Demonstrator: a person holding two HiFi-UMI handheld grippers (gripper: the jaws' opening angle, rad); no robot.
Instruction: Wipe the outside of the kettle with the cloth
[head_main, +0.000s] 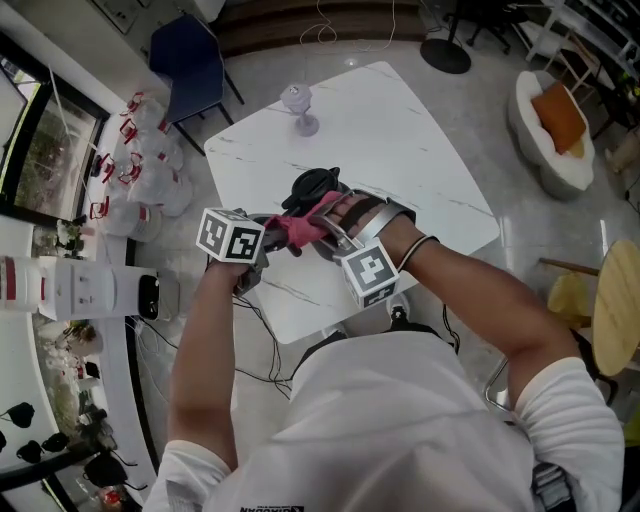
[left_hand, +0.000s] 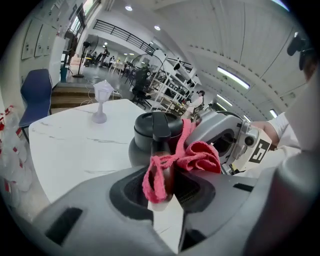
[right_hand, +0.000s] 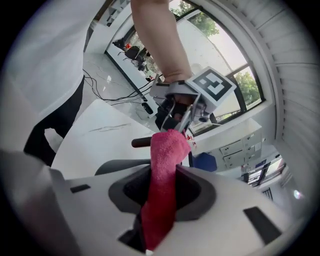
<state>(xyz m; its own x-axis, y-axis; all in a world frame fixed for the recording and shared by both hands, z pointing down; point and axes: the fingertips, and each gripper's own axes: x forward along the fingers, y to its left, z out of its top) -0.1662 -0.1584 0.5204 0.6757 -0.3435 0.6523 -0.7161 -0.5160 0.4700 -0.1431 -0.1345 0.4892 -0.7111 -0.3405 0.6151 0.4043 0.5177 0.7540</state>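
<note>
Kettle (head_main: 315, 188) is the thing to find first from the head view. It is a dark pot standing near the middle of the white tabletop (head_main: 410, 130), just beyond both hands. The left gripper (head_main: 268, 236) meets it from the left and the right gripper (head_main: 318, 228) from the right. The pink cloth (head_main: 296, 230) is bunched between them at the kettle's near side. A small lamp (head_main: 299, 106) stands well apart, toward the far edge.

In the left gripper view, the jaws stand partly apart and clamp the kettle's dark handle (left_hand: 161, 150). A thin loop of cloth is draped over that handle. This grip probably steadies the kettle so it neither slides nor turns under rubbing. The right gripper comes in from the right, and the wad of cloth lies against the kettle's side.

In the right gripper view, the jaws are pressed together on a fold of the cloth. The rest of the cloth sticks out ahead as a soft pad. Held this way, the free end can do the wiping while the metal keeps off the kettle. The left gripper faces it just across.
</note>
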